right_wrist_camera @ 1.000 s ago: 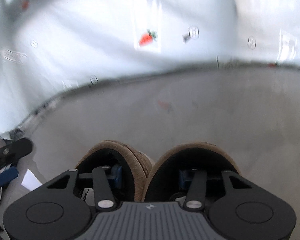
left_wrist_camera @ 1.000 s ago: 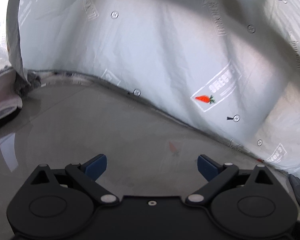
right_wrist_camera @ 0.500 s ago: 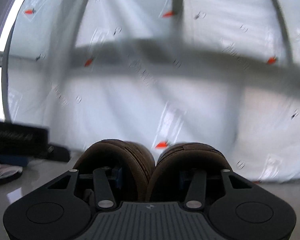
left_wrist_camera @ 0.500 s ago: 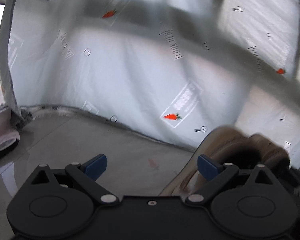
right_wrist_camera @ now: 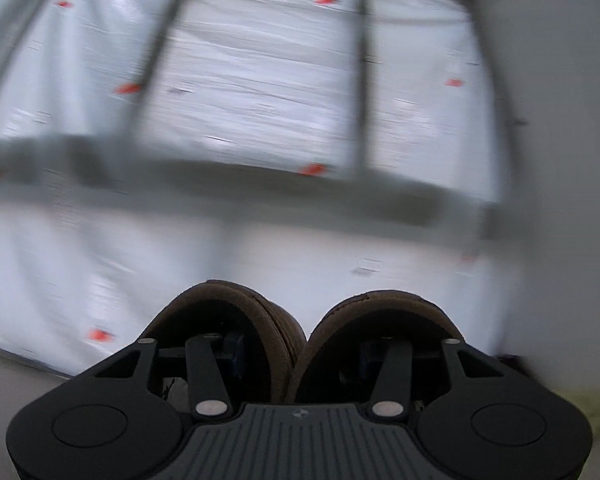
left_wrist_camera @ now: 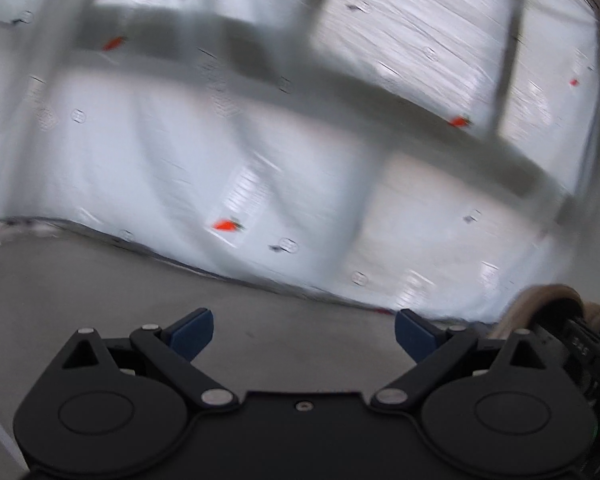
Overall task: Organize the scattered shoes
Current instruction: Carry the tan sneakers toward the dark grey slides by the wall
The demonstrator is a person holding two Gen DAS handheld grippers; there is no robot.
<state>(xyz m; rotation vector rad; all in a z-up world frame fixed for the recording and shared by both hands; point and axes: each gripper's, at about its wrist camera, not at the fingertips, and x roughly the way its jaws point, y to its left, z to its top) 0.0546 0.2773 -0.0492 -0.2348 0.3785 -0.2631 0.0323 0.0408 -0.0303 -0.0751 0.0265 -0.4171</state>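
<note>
A pair of brown suede shoes [right_wrist_camera: 268,320] fills the bottom of the right wrist view, heels toward the camera. My right gripper [right_wrist_camera: 300,356] has one finger inside each shoe and is shut on their two inner walls, pressed side by side. The pair hangs clear of the floor in front of a covered rack. In the left wrist view the same shoes [left_wrist_camera: 548,300] show at the far right edge. My left gripper [left_wrist_camera: 304,330] stands open with nothing between its blue pads, above the grey floor.
A white plastic sheet with small carrot prints [left_wrist_camera: 180,152] drapes over a rack with grey shelf bars [left_wrist_camera: 340,92] and dark uprights [right_wrist_camera: 364,80]. Its hem meets the glossy grey floor [left_wrist_camera: 100,288]. Both views are blurred by motion.
Both views have swung up from the floor toward the covered rack. The right gripper has risen with the shoes still in it. In the left view the shoes slid to the right edge.
</note>
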